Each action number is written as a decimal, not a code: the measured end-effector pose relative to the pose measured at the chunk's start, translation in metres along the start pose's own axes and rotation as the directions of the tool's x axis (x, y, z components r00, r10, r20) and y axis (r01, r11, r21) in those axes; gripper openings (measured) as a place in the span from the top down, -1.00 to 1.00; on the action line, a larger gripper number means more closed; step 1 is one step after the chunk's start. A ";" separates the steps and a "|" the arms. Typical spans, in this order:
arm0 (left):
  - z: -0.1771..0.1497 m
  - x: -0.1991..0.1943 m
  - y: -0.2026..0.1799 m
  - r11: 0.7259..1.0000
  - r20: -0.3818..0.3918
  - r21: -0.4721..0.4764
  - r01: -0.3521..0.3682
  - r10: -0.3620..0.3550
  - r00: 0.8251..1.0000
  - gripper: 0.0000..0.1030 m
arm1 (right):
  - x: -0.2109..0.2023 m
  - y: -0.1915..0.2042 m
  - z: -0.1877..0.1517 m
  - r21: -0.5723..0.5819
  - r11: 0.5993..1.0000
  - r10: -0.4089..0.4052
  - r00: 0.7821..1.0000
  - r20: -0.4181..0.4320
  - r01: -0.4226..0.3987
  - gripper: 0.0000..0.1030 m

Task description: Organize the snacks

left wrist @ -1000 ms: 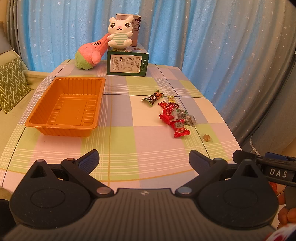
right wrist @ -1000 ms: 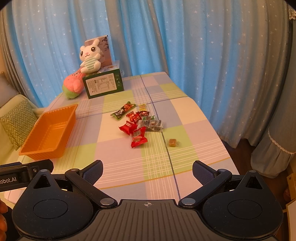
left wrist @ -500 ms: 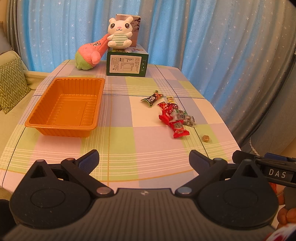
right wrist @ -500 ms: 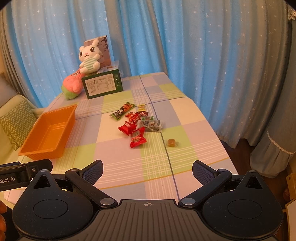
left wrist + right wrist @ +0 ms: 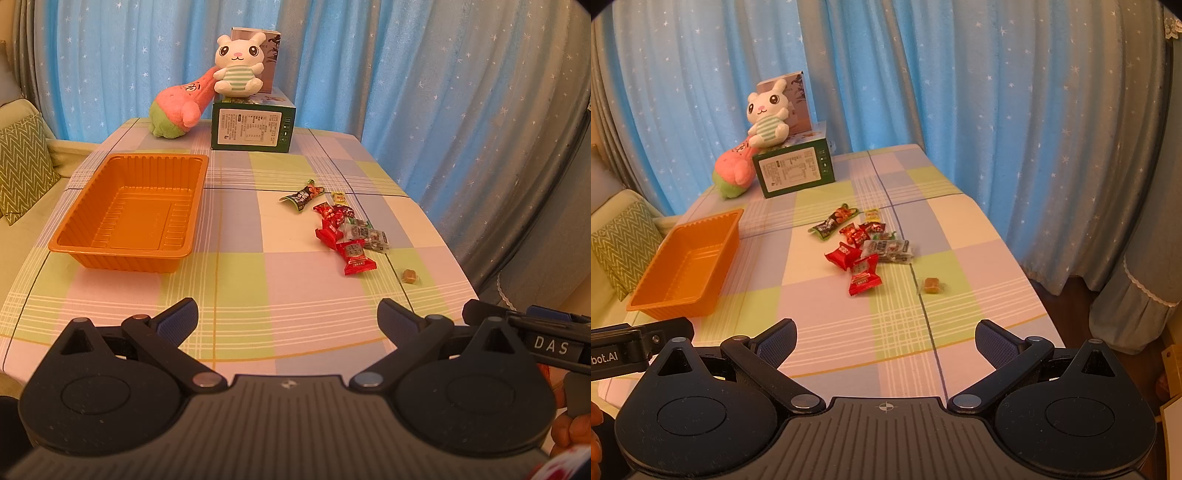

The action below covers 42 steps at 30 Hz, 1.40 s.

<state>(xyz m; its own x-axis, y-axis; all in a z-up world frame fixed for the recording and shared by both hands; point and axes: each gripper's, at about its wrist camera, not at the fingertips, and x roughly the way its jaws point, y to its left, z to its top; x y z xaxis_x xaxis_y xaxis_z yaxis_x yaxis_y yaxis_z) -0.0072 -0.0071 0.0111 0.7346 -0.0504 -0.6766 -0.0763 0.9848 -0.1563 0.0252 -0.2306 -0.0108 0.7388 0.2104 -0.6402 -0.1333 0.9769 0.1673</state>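
While both the left gripper and right gripper hold fingers spread at lower frame, "DAS" lettering shows lower right, snacks centre, orange tray left

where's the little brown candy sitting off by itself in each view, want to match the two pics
Left wrist view: the brown candy lies right of centre, near the table's right edge, just beyond and right of the nearest red packet.
Right wrist view: the brown candy lies near the middle, on a green square, right of that red packet.
Shared landmark: the orange tray, far to the candy's left in both.
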 end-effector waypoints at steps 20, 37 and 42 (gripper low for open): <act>0.002 0.009 -0.002 1.000 -0.006 -0.009 0.026 -0.026 1.000 -0.99 | 0.004 -0.032 0.003 0.065 0.997 -0.054 0.998 0.037 0.052 -0.99; 0.034 0.137 -0.019 0.987 -0.093 0.044 0.154 -0.149 0.984 -0.94 | 0.112 -0.082 0.006 0.071 0.996 -0.053 0.999 0.011 0.052 -0.62; 0.041 0.186 -0.019 0.982 -0.150 0.062 0.179 -0.168 0.974 -0.75 | 0.162 -0.081 0.006 0.036 0.998 -0.046 0.999 0.004 0.045 -0.32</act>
<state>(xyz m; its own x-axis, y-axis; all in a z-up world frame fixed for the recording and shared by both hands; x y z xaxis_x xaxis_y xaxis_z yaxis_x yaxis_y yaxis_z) 0.1586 -0.0286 -0.0819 0.6272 -0.2396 -0.7411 0.0982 0.9683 -0.2299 0.1595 -0.2760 -0.1233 0.7465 0.1656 -0.6445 -0.0754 0.9834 0.1653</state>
